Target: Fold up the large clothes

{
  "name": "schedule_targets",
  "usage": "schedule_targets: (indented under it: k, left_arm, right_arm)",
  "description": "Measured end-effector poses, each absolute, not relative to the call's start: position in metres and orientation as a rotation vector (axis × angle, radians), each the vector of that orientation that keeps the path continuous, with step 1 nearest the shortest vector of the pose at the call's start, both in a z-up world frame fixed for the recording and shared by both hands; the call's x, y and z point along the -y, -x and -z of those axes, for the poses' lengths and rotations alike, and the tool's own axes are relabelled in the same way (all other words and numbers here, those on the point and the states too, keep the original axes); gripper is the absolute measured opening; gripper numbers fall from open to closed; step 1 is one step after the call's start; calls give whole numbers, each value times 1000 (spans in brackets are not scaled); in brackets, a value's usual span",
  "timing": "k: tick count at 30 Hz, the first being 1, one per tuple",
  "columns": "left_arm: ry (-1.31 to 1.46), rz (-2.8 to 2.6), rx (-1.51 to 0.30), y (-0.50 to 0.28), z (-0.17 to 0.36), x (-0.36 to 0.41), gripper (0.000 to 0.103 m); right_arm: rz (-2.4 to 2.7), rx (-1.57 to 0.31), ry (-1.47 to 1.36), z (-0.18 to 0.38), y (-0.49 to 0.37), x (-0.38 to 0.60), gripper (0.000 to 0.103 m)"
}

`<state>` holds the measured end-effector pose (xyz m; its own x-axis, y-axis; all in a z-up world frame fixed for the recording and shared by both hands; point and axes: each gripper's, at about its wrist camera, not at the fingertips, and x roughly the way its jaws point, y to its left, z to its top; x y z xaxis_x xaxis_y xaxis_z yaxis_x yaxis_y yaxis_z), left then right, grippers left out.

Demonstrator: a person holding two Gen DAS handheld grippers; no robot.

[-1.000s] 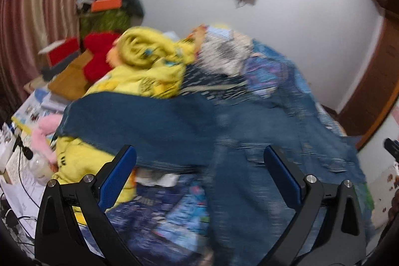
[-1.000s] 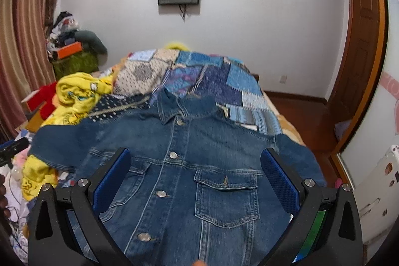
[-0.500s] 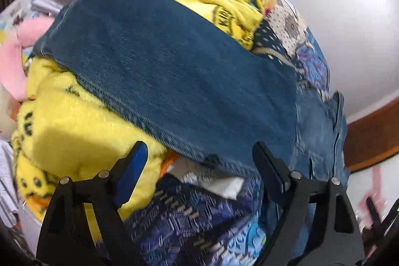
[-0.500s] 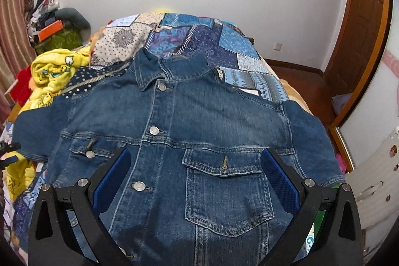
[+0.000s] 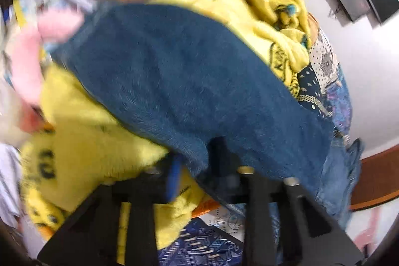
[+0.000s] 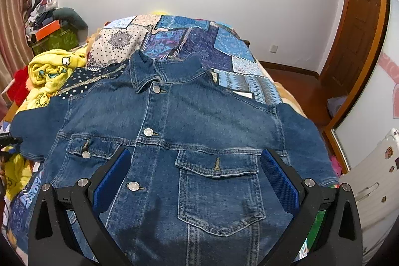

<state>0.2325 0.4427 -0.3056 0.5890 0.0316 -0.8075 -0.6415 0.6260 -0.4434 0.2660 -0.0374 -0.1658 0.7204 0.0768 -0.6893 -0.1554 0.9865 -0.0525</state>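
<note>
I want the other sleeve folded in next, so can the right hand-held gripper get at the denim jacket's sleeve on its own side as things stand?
Probably yes. The right hand-held gripper hangs open over the denim jacket, holding nothing, and that sleeve lies flat on the quilt with nothing on top of it.

Left gripper fingers closing; right gripper fingers spread wide.

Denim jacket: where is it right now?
The denim jacket lies face up, buttoned, on the patchwork quilt in the right wrist view, collar toward the far wall, its picture-left sleeve over the yellow blanket.
</note>
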Motion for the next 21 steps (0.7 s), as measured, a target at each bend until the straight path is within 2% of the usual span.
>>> schedule_targets:
  k: [6, 11, 14, 18, 21]
  left_arm:
    - [449, -496, -791, -241, 229, -398, 15]
    - [340, -401, -678, -264, 164, -355, 12]
    - [241, -323, -590, -289, 122, -305, 12]
    - [149, -150, -554, -317, 98, -222, 11]
    - [110, -10, -596, -335, 109, -157, 10]
  right_arm:
    - [-135, -734, 78, 157, -260, 47, 103]
    - [-134, -712, 77, 151, -254, 55, 103]
    - [-132, -694, 70, 147, -250, 63, 103]
    - [-130, -679, 45, 143, -245, 77, 103]
    - [-124, -675, 31, 143, -243, 89, 103]
